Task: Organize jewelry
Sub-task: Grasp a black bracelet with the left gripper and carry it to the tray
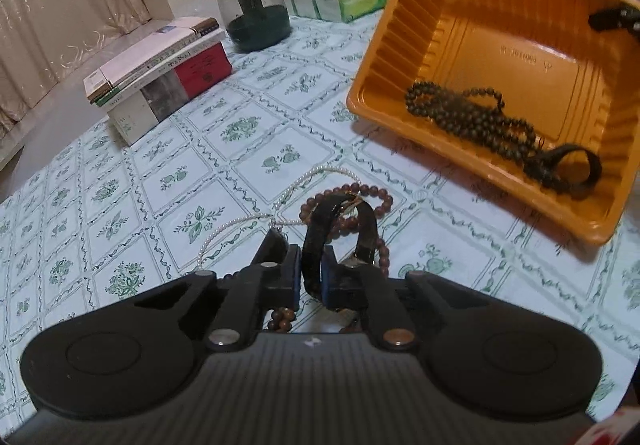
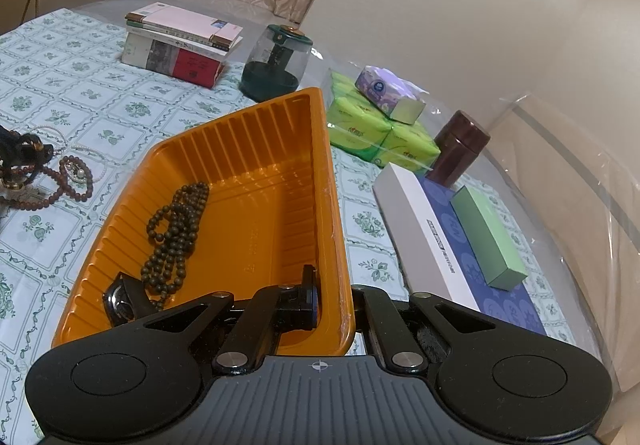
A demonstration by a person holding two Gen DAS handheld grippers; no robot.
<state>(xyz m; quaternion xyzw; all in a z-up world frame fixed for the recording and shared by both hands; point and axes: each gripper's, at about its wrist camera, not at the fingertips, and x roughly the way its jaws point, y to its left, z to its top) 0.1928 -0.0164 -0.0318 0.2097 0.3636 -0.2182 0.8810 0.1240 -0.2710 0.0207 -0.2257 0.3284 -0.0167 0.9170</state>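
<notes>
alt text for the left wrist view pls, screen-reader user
The left gripper is shut on a black watch strap just above a floral tablecloth. Brown beads and a pearl strand lie beneath; an orange tray sits right, holding dark beads.

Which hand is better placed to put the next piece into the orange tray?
Left. Its tongs already pinch the black watch strap, lifted above the table, while the right tongs grip the orange tray's wall.

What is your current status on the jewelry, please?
Left gripper shut on watch strap. Right gripper clamps tray wall. Dark beads already in tray. Path clear.
</notes>
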